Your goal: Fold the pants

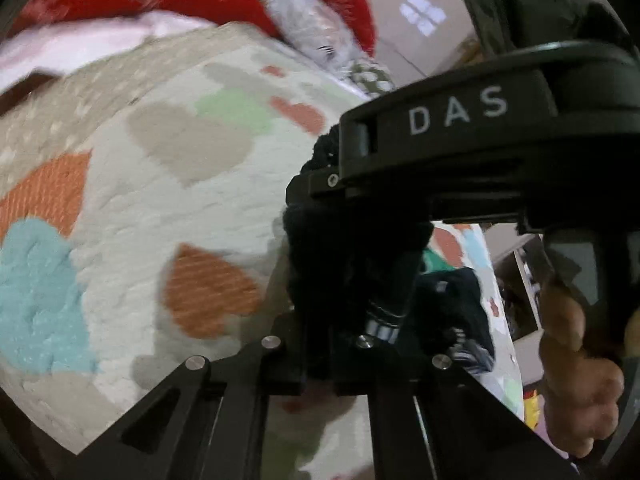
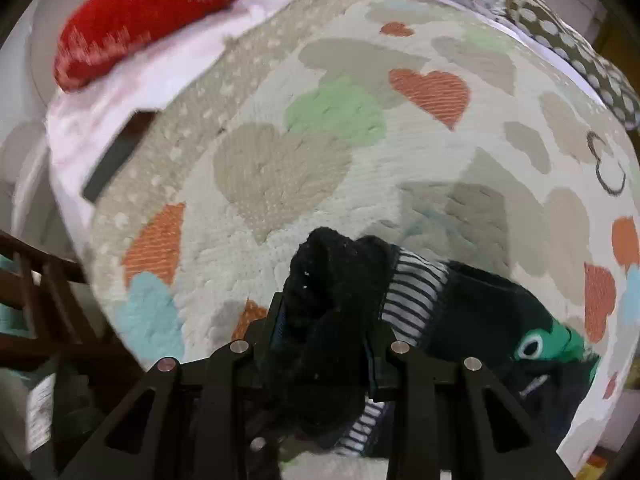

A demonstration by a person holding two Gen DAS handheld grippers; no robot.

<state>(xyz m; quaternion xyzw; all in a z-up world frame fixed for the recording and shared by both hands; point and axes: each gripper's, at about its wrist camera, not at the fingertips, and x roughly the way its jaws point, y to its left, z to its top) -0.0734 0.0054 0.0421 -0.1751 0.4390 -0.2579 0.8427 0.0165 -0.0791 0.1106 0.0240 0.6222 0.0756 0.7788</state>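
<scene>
Each claw (left [image 1: 352, 292], right [image 2: 324, 332]) pinches the dark pants [image 2: 472, 300].

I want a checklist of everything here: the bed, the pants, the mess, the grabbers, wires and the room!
Surface: heart-patterned blanket on a bed.
Job's things: dark pants with striped lining, bunched, green patch at right.
Clutter: red pillow, polka-dot fabric.
Grippers: left hand-held gripper shut on the pants; right hand-held gripper shut on the pants.
Cables: nothing seen.
Surroundings: wooden frame at left.
</scene>
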